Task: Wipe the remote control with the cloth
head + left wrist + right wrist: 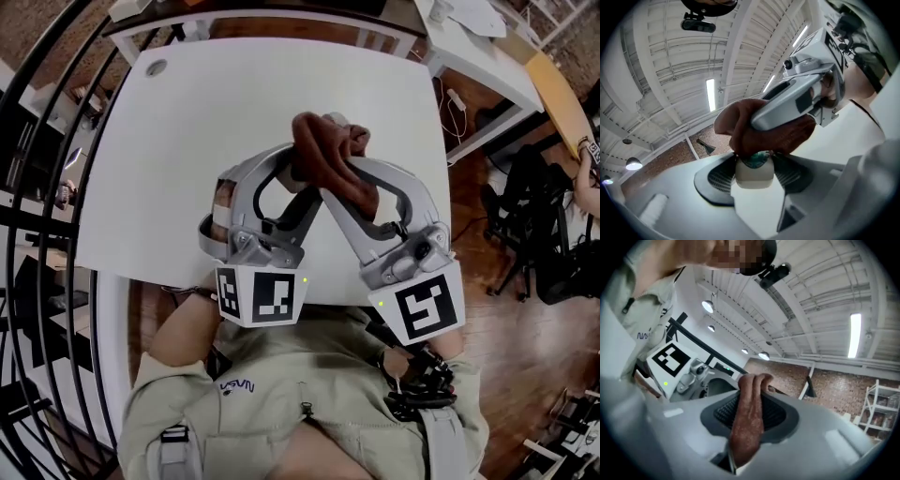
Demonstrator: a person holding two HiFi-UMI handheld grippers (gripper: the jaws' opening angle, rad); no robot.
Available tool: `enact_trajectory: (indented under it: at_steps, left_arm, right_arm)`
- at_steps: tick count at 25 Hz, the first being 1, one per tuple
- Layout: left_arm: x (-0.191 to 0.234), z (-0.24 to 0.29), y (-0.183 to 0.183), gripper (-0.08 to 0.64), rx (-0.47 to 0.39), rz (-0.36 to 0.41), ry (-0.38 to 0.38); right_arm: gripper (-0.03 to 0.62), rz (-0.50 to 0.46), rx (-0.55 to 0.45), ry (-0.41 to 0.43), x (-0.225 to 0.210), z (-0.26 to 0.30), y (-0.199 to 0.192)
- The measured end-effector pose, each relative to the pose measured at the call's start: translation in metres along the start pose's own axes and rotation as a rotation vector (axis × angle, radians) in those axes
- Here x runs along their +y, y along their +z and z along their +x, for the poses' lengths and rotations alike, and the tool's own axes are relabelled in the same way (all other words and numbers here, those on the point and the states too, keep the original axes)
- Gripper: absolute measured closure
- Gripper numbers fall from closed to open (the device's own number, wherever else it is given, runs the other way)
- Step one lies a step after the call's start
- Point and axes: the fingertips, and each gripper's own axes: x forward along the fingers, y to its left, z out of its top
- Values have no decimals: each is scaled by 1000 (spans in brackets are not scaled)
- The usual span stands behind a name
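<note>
Above the white table [234, 103] both grippers are raised and meet tip to tip. My left gripper [295, 176] is shut on a white remote control [752, 177] with a teal button on its top end, gripped between the two ribbed pads. A brown cloth [330, 155] is bunched over that end of the remote. My right gripper [342, 180] is shut on the cloth [749, 413], which hangs as a folded strip between its pads. The right gripper [801, 96] lies across the cloth [754, 129] in the left gripper view. In the head view the remote is hidden behind cloth and jaws.
A second white desk [473, 42] stands at the back right, with a white cable [457, 103] on the wooden floor beside it. Black chairs [534, 216] stand to the right. A black railing [37, 187] curves along the left side.
</note>
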Motion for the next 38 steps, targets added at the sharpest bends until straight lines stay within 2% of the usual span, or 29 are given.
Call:
enact_trajectory:
  at_steps: [2,4,6,8,10,11,13,16,18,20,22,25,27,31,33,36,38]
  left_arm:
    - [-3,-2,6,298,-26,-36,-29]
    - [-5,-4,13,298,-53,-69,-53]
    - [-5,-4,16,298,-67,-80,-61]
    - [-4,-2,16,298,-66,-80,-61]
    - [-3,2,12,298,-59,-91,-63]
    - [-2,3,10,298,-57,-103,-65]
    - [1,5,8,298,-64,-139,-75]
    - [12,6,12,299,-96,-213,-111]
    - [20,6,13,299,-124,-294,-127]
    - [28,6,14,299,-161,-425,-130]
    - [34,6,13,301,-180,-553,-133]
    - [38,7,4,302,-184,-624,-161]
    - [42,9,-2,304,-189,-714,-175]
    - [63,13,-18,305,-171,-1058,-148]
    - [78,14,-24,305,-173,-1185,-101]
    - [96,12,-27,305,-198,-1228,-26]
    - [95,11,-27,305,-196,-1239,-27]
  right_arm:
    - [488,-10,-14,-172,-37,-9,2]
    - [487,-4,6,-276,-61,-12,-2]
    - [487,26,28,-256,-56,-8,-8]
    - [488,25,35,-138,-25,-1,-9]
    - [488,-14,28,-8,7,5,-7]
    - [488,-18,16,25,14,5,-5]
    - [488,22,-20,7,5,2,-2]
    - [488,89,-72,-199,-44,-9,-3]
    - [486,122,-67,-315,-74,-16,-15]
    - [486,142,-48,-344,-82,-17,-29]
    - [486,160,-51,-306,-71,-10,-31]
    - [486,214,-123,-201,-41,3,-13]
    - [486,228,-158,-165,-33,4,-9]
    - [486,268,-129,-267,-55,-12,-27]
    - [486,276,-103,-254,-53,-16,-32]
    - [486,253,-33,-97,-21,-5,-36]
    - [486,239,26,-51,-9,5,-47]
